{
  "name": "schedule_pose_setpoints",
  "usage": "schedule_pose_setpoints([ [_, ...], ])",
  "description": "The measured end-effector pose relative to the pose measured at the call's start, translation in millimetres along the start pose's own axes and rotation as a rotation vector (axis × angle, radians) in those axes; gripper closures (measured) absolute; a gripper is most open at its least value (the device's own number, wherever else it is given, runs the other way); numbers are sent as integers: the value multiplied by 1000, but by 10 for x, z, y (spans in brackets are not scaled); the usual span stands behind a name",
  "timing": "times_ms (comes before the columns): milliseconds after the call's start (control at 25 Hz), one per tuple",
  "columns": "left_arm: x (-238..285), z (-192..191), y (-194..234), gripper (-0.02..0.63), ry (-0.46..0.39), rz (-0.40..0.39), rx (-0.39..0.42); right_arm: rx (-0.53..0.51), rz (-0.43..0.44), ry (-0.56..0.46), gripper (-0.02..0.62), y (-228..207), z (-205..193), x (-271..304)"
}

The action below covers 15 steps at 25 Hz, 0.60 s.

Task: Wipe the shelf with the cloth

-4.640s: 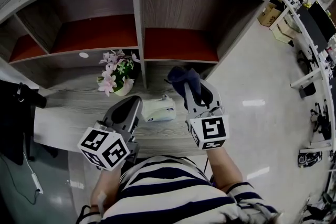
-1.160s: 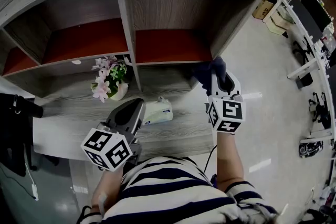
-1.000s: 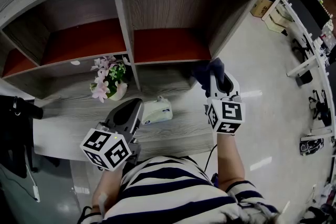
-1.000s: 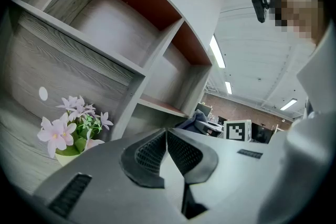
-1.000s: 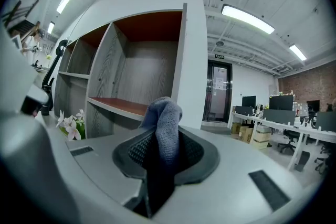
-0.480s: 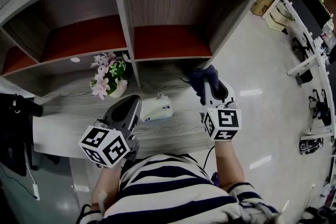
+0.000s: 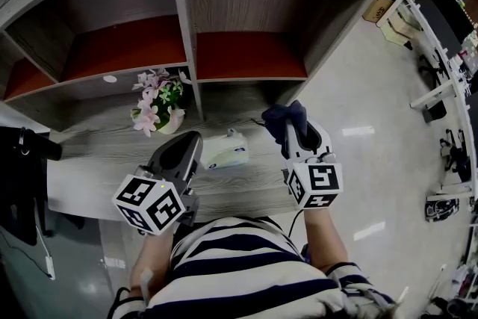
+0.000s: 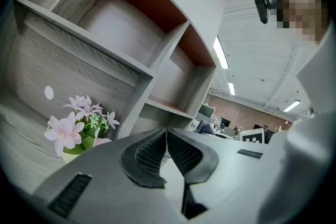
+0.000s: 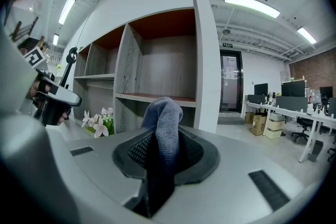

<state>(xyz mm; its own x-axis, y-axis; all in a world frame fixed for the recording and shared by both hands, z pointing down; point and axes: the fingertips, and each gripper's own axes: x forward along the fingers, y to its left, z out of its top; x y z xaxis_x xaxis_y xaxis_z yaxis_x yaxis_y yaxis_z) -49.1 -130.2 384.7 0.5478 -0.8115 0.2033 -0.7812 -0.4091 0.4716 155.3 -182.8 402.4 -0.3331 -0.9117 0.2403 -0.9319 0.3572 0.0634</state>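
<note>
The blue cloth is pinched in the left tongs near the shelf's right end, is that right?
No. The cloth is pinched in the right tongs, not the left, near the right end of the shelf; the right gripper view shows it. The left tongs are shut on nothing.

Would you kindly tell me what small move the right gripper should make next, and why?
Probably lower the cloth onto the grey shelf board and sweep left: the right gripper is shut on the cloth near the board's right end, with most of the surface to its left.

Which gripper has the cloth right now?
The right gripper: its fingers are shut on the blue cloth. The left gripper has its fingers together, nothing between.
</note>
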Motion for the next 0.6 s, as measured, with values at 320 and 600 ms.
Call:
schedule_pose_setpoints([
  [320, 10, -6, 34, 583, 3, 3, -7, 26, 52, 18, 509, 177, -32, -102],
  [600, 21, -28, 62, 583, 7, 5, -16, 33, 88, 20, 509, 300, -11, -176],
])
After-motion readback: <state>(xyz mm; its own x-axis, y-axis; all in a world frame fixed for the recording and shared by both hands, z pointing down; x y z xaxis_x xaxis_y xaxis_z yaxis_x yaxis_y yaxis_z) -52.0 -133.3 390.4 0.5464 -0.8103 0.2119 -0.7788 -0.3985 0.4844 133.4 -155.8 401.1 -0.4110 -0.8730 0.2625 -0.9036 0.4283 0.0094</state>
